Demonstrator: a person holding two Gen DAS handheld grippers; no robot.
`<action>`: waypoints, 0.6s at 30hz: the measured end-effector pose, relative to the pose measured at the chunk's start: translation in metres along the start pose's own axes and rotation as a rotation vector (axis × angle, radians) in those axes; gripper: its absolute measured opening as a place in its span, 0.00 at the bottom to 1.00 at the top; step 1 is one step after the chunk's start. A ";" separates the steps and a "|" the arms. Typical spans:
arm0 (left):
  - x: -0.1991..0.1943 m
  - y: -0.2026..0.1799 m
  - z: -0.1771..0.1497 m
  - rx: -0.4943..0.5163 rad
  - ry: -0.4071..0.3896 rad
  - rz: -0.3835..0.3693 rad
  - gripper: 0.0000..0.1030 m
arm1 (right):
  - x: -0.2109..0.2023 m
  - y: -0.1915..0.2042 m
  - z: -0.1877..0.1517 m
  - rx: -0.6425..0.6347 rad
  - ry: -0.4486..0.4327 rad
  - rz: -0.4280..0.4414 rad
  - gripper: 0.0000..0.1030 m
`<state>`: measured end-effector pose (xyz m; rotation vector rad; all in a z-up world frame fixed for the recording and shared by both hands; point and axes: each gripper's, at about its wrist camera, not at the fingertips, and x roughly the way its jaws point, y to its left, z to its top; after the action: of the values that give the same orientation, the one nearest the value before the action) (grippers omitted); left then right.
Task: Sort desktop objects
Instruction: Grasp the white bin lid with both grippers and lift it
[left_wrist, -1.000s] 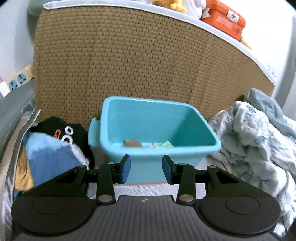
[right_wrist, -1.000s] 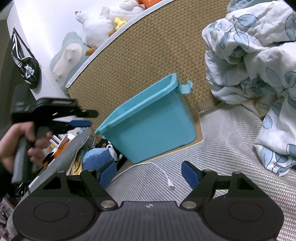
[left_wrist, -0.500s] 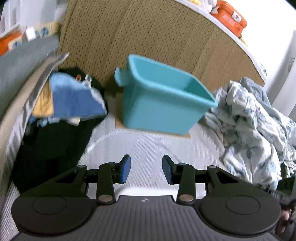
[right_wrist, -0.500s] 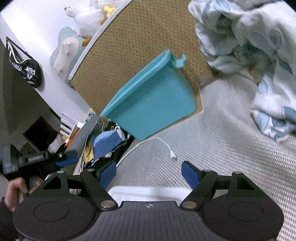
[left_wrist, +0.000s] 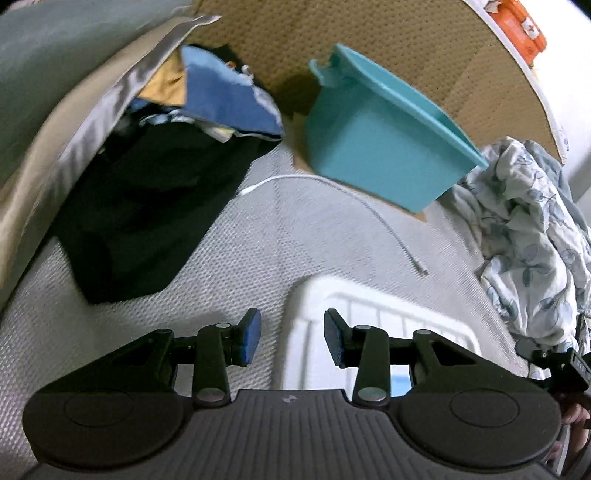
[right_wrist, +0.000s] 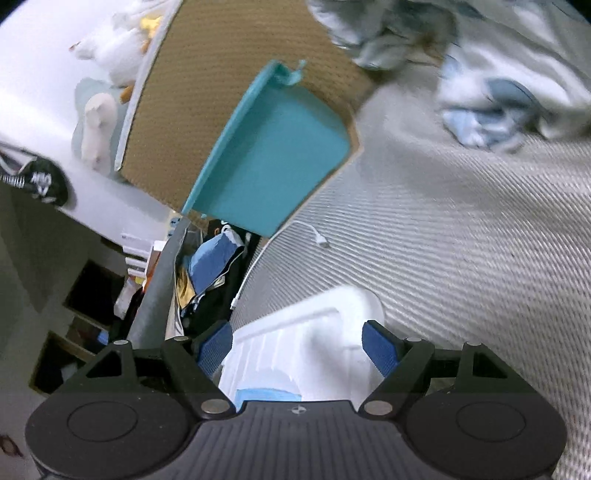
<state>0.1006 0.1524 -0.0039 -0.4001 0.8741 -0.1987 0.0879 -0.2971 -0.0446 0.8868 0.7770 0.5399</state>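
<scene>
A teal plastic bin (left_wrist: 380, 147) stands on the grey woven mat against the wicker headboard; its inside is hidden from here. A white slatted basket (left_wrist: 388, 306) lies on the mat close below both grippers, with something light blue (right_wrist: 266, 395) inside it. My left gripper (left_wrist: 291, 334) hangs over the basket's left corner, its jaws a narrow gap apart with nothing between them. My right gripper (right_wrist: 297, 345) stands wide open above the same basket (right_wrist: 295, 325), holding nothing. A white cable (left_wrist: 332, 182) curves across the mat between basket and bin (right_wrist: 273, 162).
A dark pile of clothes (left_wrist: 147, 192) with a blue cloth (left_wrist: 221, 96) lies left of the bin, beside a grey pillow (left_wrist: 55, 74). A crumpled floral duvet (left_wrist: 535, 229) fills the right side. Plush toys (right_wrist: 107, 48) and an orange first-aid box (left_wrist: 521, 22) sit on the headboard.
Both grippers have dropped and tipped down toward the mat, rolling as they went. The white basket has come into view under them and the bin has slid further off. Jaw gaps look unchanged.
</scene>
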 end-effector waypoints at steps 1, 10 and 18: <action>-0.001 0.004 -0.002 -0.011 0.002 -0.003 0.40 | -0.002 -0.003 -0.001 0.018 0.001 -0.003 0.79; 0.003 0.022 -0.012 -0.082 0.030 -0.033 0.40 | -0.010 -0.016 -0.003 0.089 0.018 0.019 0.78; 0.019 0.018 -0.016 -0.064 0.088 -0.007 0.40 | -0.004 -0.014 -0.010 0.049 0.073 -0.025 0.69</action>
<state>0.1004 0.1580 -0.0339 -0.4570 0.9681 -0.1961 0.0789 -0.3026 -0.0587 0.9050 0.8695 0.5356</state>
